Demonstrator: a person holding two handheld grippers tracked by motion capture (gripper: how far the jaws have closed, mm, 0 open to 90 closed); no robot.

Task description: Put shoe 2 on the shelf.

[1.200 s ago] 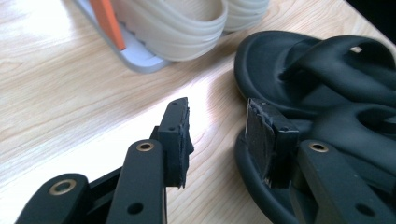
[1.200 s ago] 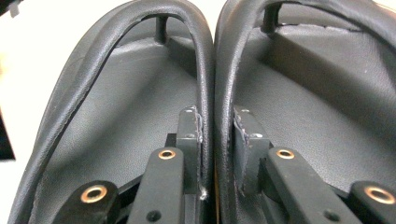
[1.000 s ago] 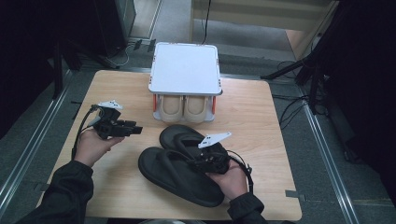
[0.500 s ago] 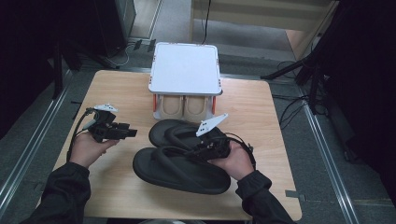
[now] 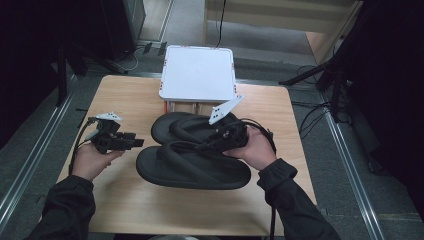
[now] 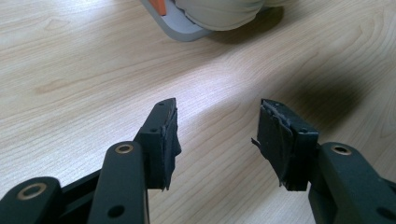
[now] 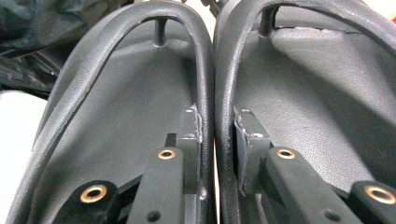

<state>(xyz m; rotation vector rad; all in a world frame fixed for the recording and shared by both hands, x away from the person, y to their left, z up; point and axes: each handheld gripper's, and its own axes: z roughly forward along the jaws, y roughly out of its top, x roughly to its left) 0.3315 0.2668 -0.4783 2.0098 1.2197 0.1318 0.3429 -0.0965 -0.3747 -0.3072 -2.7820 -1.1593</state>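
Two black flip-flops lie side by side on the wooden table (image 5: pixel 125 200), the near one (image 5: pixel 190 172) and the far one (image 5: pixel 172 125). My right gripper (image 5: pixel 207 145) reaches in from the right and is shut on their two neighbouring straps, pinching them together. In the right gripper view the jaws (image 7: pixel 215 126) clamp the strap of the left flip-flop (image 7: pixel 116 116) against that of the right one (image 7: pixel 317 93). My left gripper (image 5: pixel 137 142) hovers left of the flip-flops, open with nothing between its jaws (image 6: pixel 217 133).
A white flat-topped rack (image 5: pixel 197 72) stands at the table's far edge, with pale rounded things (image 6: pixel 219 11) under it on a grey and orange base. Metal floor rails run along both sides of the table. Bare wood (image 6: pixel 70 70) lies under the left gripper.
My right gripper has moved away from me, and the near flip-flop has swung in beside the far one. The left gripper has drifted slightly toward me, still open.
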